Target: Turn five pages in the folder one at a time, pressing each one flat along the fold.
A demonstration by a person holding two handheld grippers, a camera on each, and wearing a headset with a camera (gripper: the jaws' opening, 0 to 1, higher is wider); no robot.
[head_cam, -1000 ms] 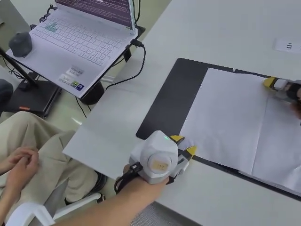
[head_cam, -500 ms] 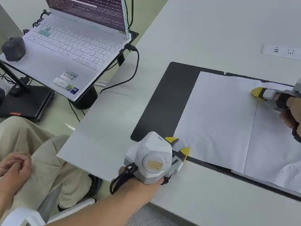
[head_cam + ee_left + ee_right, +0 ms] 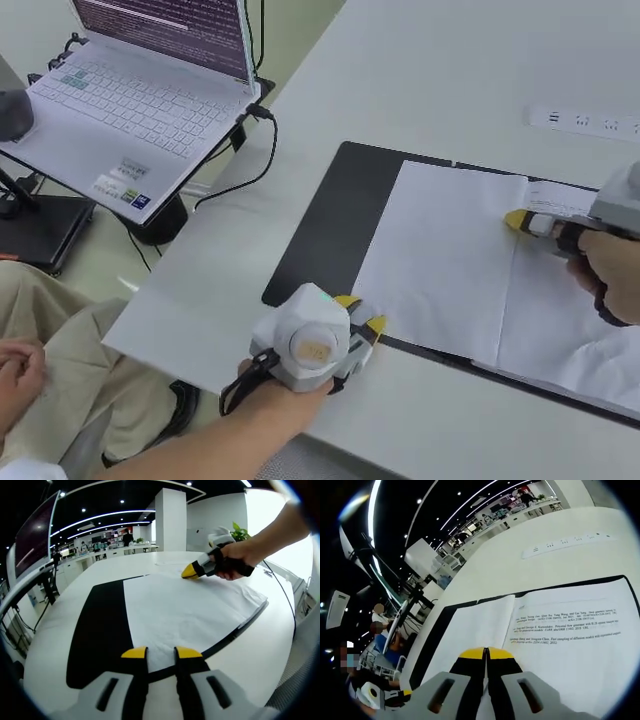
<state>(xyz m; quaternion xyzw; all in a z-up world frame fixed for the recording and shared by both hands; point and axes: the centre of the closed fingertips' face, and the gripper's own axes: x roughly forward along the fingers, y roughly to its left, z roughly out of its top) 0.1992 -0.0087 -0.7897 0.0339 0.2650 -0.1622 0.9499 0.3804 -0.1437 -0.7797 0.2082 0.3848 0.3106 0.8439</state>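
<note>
Head view: folder (image 3: pixel 325 235) lies open on the bench (image 3: pixel 400 80), with a blank white page (image 3: pixel 440 250) flat on its left half. Paper looks thin, limp and easy to crease, so I'd lift the next sheet lightly by a free outer corner. My right gripper (image 3: pixel 518 220), jaws together, presses at the folder's fold (image 3: pixel 503 300). My left gripper (image 3: pixel 362 312), jaws slightly apart, rests at the folder's near edge.

Left gripper (image 3: pixel 362 312) jaws seemingly slightly apart, right gripper (image 3: pixel 519 220) jaws together.

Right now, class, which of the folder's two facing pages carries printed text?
The right-hand page: print lines near its top edge. The left-hand page is blank.
</note>
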